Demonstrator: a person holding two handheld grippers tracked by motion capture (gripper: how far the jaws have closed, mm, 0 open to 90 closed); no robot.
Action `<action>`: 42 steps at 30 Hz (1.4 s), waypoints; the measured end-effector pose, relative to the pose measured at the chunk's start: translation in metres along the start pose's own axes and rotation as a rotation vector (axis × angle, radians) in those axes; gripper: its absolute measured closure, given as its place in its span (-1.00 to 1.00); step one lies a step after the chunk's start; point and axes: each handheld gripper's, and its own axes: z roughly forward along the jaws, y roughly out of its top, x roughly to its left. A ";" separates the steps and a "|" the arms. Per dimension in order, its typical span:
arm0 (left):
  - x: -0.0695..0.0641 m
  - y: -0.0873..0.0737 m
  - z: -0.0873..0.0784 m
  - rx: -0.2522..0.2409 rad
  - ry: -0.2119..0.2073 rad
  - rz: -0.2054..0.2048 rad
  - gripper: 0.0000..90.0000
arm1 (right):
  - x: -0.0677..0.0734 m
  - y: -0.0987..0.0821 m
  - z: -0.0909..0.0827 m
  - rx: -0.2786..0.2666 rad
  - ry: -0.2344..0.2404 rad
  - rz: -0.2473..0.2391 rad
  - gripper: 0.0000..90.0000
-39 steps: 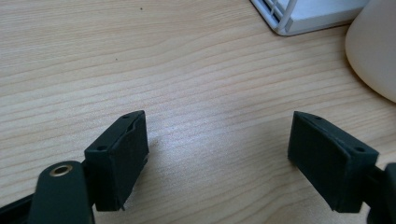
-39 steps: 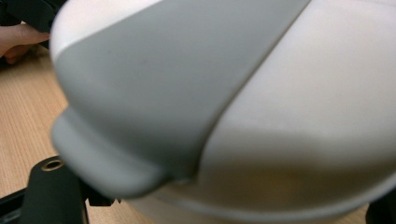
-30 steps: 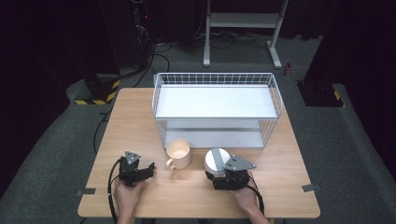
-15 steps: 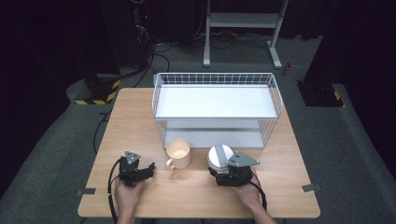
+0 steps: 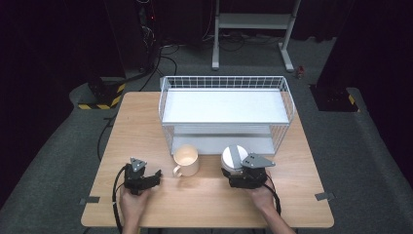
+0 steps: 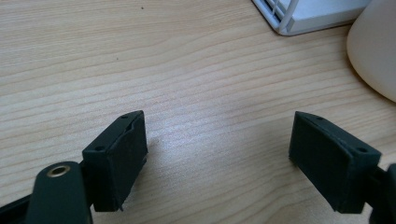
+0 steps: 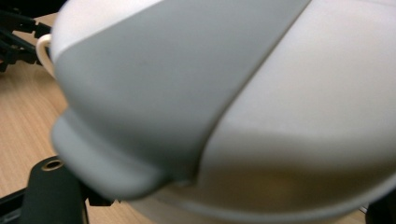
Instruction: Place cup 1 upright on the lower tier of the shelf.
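The bowl (image 5: 234, 157), white with a grey band, is found slightly nearer the wire rack (image 5: 224, 82) and slightly further right than it is one second earlier. The right gripper (image 5: 237, 170) is displaced by the same small amount, so bowl and gripper are judged to travel together. The cream mug (image 5: 186, 161) and the rack are unchanged in position.

In the right gripper view, the bowl (image 7: 233, 93) is seen at very close range, tilted, with its rim low between the two jaws. The jaws are set wide, one at each side of the bowl. The pads are hidden by the bowl, so it cannot be told whether they press on it or merely flank it.

The left gripper (image 5: 155, 175) is kept near the front left of the surface (image 5: 204, 200), just left of the mug. Its jaws are spread and nothing is held between them; bare wood is seen in the gap of the left gripper (image 6: 217, 154), with the mug (image 6: 373, 46) off to one side.

The shift is judged to be the start of a transfer of the bowl towards the rack. The lower shelf lies directly behind the bowl and is the likelier destination.
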 end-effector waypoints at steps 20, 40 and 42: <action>0.000 0.000 0.000 0.000 0.001 -0.001 -0.56 | -0.032 0.010 0.009 0.022 -0.075 0.060 -0.59; 0.000 0.000 0.000 0.000 0.001 -0.001 -0.56 | -0.054 0.018 0.038 0.074 -0.142 0.092 -0.59; 0.000 0.000 0.000 0.000 0.001 -0.001 -0.56 | -0.055 0.018 0.041 0.075 -0.149 0.099 -0.59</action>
